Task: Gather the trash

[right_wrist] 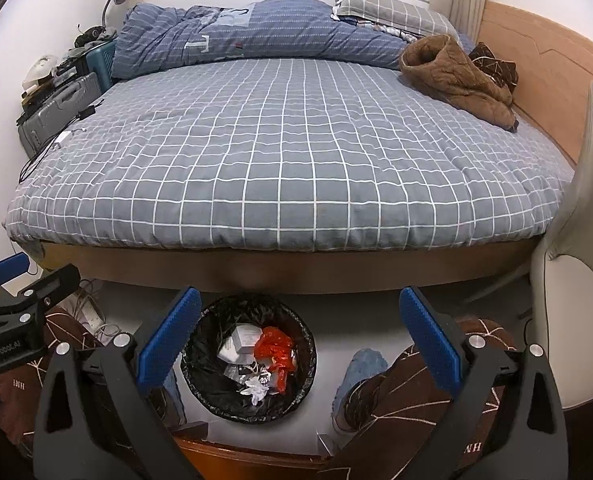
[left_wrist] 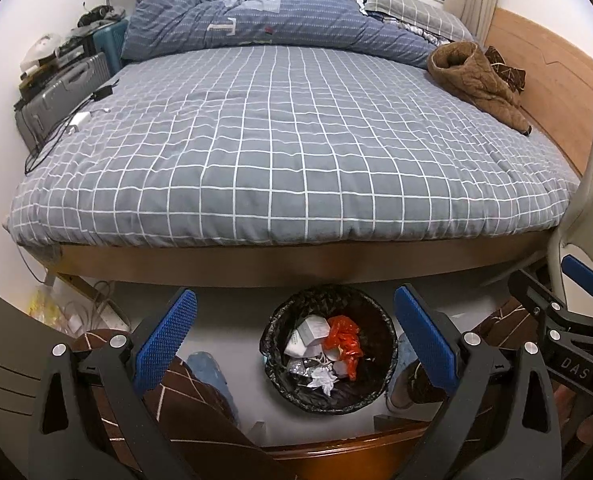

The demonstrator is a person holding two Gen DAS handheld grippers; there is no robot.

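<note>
Round bin lined with a crinkled black plastic bag [left_wrist: 328, 352], sitting on the pale floor [left_wrist: 232, 304] just in front of the wooden bed frame [left_wrist: 256, 266], and it's right under me. Inside I see a crumpled orange-red plastic wrapper [left_wrist: 342, 340], white paper cartons [left_wrist: 310, 332] and a scrunched white tissue [left_wrist: 323, 378], all lying loose; the liner's edge folds over the rim.

My read: the bed's grey checked cover [left_wrist: 276, 140] shows no loose litter that I can pick out, so the gathering looks mostly done and the bin itself is the step in hand. Next I'd need to drop down, catch the liner's rim on opposite sides and draw it together. Thin plastic, so I expect it'll slip and stretch.

Left gripper [left_wrist: 296, 344] has its blue pads spread wide, holding nothing, bin framed between them. Right gripper [right_wrist: 300, 344] is likewise parted and empty, bin nearer its left pad.

Person's brown patterned trouser legs [right_wrist: 408, 396] flank the bin.
</note>
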